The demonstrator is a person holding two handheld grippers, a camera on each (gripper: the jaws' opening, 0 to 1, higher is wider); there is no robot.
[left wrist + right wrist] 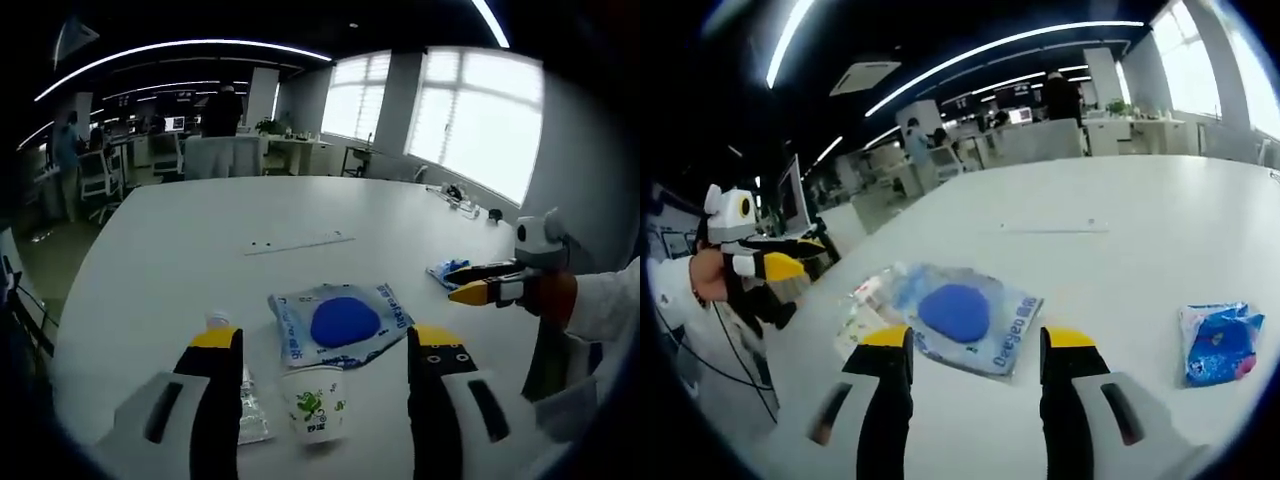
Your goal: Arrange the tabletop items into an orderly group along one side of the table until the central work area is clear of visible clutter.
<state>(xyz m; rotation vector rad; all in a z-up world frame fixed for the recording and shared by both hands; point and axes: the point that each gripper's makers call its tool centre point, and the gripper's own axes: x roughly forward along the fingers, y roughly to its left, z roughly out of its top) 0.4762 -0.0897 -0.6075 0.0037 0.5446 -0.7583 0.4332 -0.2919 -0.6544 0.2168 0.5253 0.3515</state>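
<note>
Presently, the left gripper (325, 345) hangs low over the near edge of a large white table (200, 250), its two yellow-tipped black fingers (217, 345) spread wide apart and holding nothing. Between them, close to the camera, stands a small white paper cup (315, 405) with a green print, upright and untouched. Just left of the cup, beside the left finger, lies a clear plastic bottle (245, 395) on its side. Behind the cup rests a flat plastic packet with a blue round patch (340, 322), lying on the table and partly touching the cup's far side. Further right sits a small blue wrapper (445, 270), near the tips of the right gripper (470, 283), which enters that view from the right. In the right gripper view, the right gripper's own fingers (890, 345) are likewise spread wide and empty, with the blue-patch packet (960, 315) lying just beyond and between them. The small blue wrapper (1218, 342) lies well to the right of the packet. A thin long strip (300, 243) lies alone toward the middle of the table.
</note>
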